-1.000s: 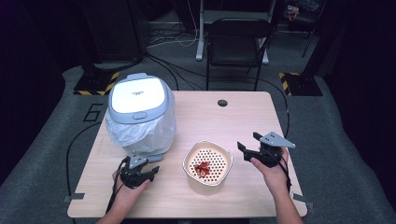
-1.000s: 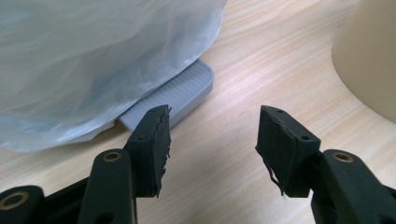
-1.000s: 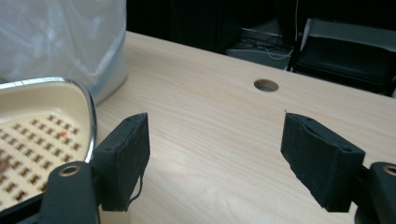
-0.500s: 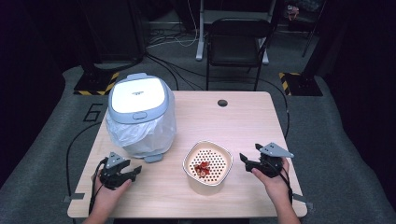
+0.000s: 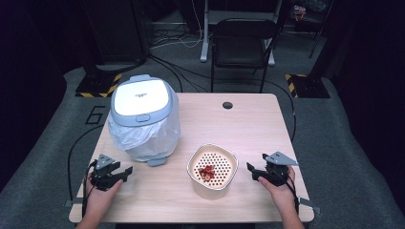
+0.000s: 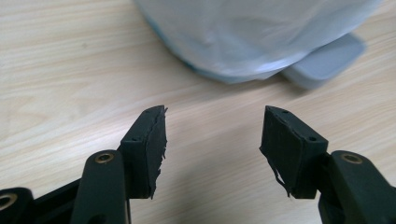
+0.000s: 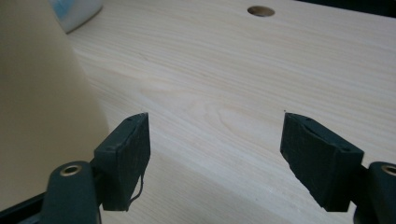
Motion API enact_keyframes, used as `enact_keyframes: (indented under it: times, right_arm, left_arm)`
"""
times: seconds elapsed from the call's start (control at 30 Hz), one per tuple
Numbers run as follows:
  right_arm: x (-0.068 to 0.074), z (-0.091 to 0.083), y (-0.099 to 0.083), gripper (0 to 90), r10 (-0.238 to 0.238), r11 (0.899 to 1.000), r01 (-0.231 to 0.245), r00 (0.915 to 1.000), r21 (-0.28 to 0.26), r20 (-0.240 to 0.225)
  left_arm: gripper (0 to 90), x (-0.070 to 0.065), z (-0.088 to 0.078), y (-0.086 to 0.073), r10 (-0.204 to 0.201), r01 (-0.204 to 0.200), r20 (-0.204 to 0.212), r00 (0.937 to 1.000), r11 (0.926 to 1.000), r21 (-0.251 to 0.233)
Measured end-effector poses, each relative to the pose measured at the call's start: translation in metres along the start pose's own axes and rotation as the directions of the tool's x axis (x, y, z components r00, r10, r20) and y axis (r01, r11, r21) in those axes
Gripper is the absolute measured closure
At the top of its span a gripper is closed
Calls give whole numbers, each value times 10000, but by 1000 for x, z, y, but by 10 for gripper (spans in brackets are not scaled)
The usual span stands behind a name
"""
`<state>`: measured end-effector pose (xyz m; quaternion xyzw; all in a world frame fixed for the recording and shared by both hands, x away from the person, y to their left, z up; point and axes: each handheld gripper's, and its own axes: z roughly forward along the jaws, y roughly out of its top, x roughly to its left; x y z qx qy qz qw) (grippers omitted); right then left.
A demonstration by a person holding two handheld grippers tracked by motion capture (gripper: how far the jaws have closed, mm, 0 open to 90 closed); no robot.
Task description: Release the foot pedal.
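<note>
Cream basket (image 5: 212, 167), red bits (image 5: 207, 172)

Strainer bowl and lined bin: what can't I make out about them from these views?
- Red pieces in the strainer bowl: high view, too small to identify.
- Bin contents: high view, the closed lid hides the inside.
- Bin in the left gripper view: cut off by the top edge, just the bag-wrapped bottom and pedal.
- Bowl in the right gripper view: a blurred beige wall, cut off at left.
</note>
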<state>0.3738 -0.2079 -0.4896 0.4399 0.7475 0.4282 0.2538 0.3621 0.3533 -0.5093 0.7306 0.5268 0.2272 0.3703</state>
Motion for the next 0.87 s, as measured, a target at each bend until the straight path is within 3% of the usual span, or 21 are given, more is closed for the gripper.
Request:
enact_keyframes:
  times: [0.27, 0.47, 0.67, 0.87]
  right_arm:
    - [-9, 6, -12, 247, 151, 9991, -156, 9998, 402, 119]
    - [-10, 9, -18, 242, 79, 9985, -88, 9998, 534, 160]
    - [-12, 10, -22, 228, 302, 9976, -312, 9994, 613, 183]
    - [-14, 13, -25, 223, 524, 9965, -537, 9984, 644, 220]
  left_arm:
    - [369, 13, 6, -4, -79, 86, -224, 9997, 9995, 312]
    - [347, 15, 11, -7, -7, 8, -301, 9995, 10000, 13]
    - [320, 18, 13, -8, 75, -80, -351, 9994, 9999, -149]
    - [310, 19, 14, -9, 56, -56, -268, 9996, 10000, -10]
